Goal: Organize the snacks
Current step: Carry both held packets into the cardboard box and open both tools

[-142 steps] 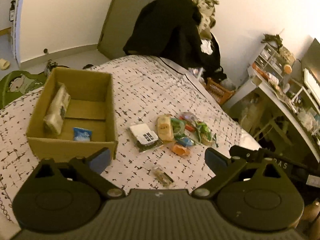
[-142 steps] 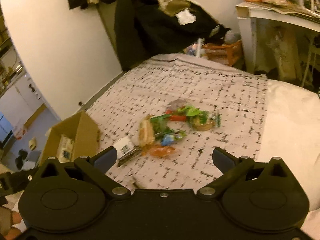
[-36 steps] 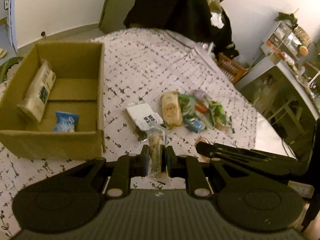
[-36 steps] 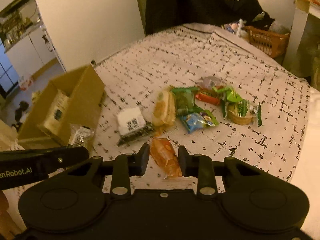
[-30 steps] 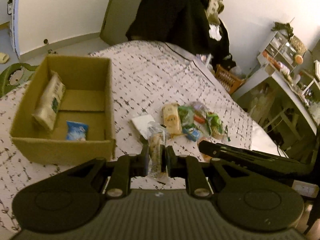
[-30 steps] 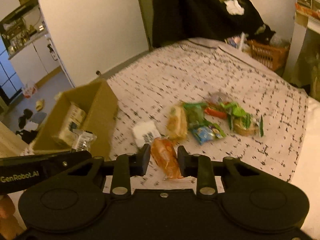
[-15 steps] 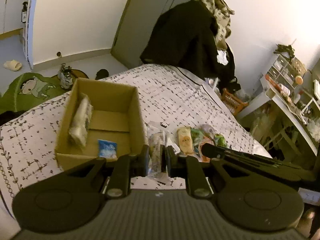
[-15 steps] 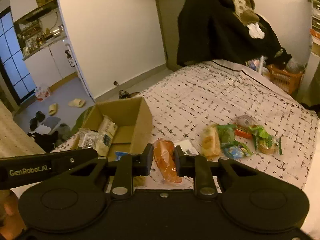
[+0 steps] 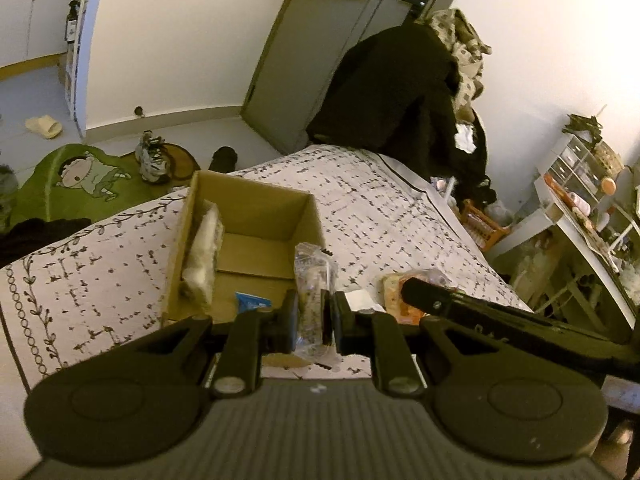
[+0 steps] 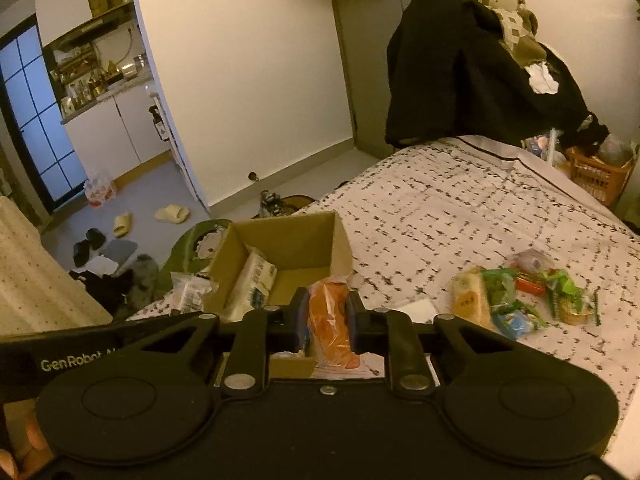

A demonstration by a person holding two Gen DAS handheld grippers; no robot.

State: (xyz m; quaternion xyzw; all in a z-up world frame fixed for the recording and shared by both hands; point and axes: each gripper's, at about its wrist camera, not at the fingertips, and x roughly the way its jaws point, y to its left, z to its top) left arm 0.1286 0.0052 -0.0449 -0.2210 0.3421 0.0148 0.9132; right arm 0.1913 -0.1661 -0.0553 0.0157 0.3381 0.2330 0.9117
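Note:
An open cardboard box (image 9: 256, 210) (image 10: 298, 240) stands on the patterned bedspread. A pale long packet (image 9: 202, 250) (image 10: 252, 284) leans on its left wall and a small blue packet (image 9: 252, 302) lies on its floor. My left gripper (image 9: 314, 320) is shut on a clear-wrapped snack (image 9: 312, 280), held above the box's near right corner. My right gripper (image 10: 326, 326) is shut on an orange snack packet (image 10: 332, 320), just in front of the box. Loose snacks (image 10: 520, 296) lie in a pile on the bed to the right.
A white flat packet (image 10: 416, 308) lies beside the box. A coat rack with dark clothes (image 10: 472, 68) stands beyond the bed. Shoes and a green mat (image 9: 80, 180) are on the floor to the left. A desk (image 9: 580, 232) stands on the right.
Both grippers closed on snacks from the bed, then rose and moved left toward the box. The box now sits nearer the centre of both views.

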